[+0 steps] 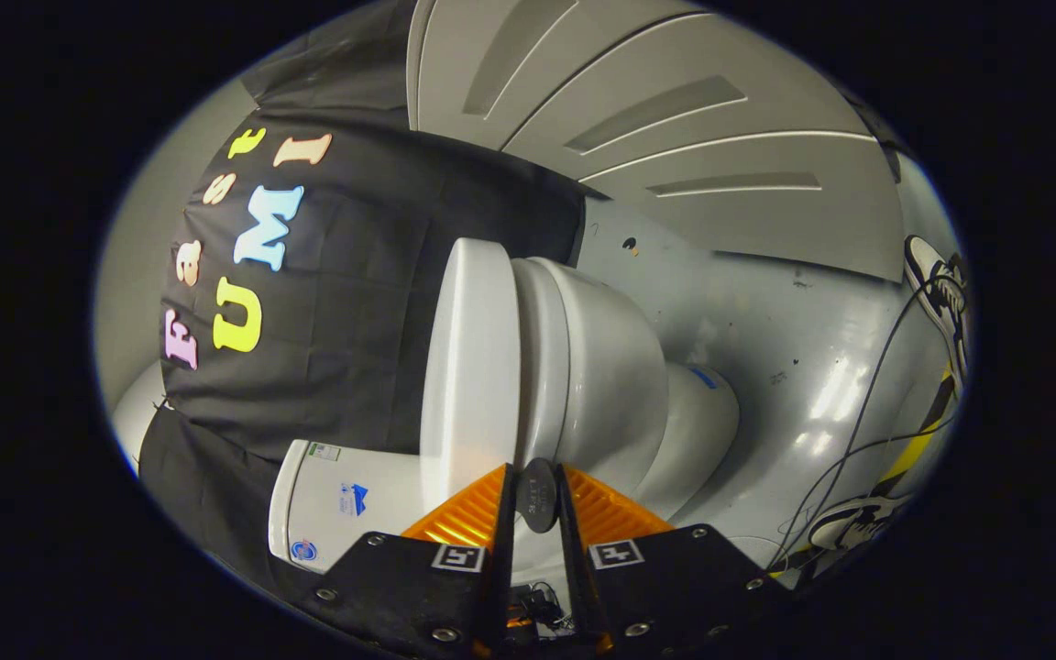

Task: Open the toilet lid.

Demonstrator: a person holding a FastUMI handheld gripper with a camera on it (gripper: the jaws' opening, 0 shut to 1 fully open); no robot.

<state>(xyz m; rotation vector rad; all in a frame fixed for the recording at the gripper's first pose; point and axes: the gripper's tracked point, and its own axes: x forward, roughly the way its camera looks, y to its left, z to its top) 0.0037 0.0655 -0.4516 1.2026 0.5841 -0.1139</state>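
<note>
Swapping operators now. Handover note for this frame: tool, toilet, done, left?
Tool: fingers nearly together around a small dark disc; whether they press it I cannot tell. View is rolled sideways.
Toilet: just ahead of the fingers. Lid lies flat on the bowl, closed. Tank beside the lid, against the black cloth.
Done: approach only.
Left: get a finger under the lid's edge, swing it up toward the tank.
Note: cables on the floor beyond the bowl.

No wording can be read. Small stickers [352, 500], illegible, are seen on the toilet tank [345, 504], at nine o'clock from the gripper [537, 500], whose nearly closed fingers flank a dark disc [539, 495].
</note>
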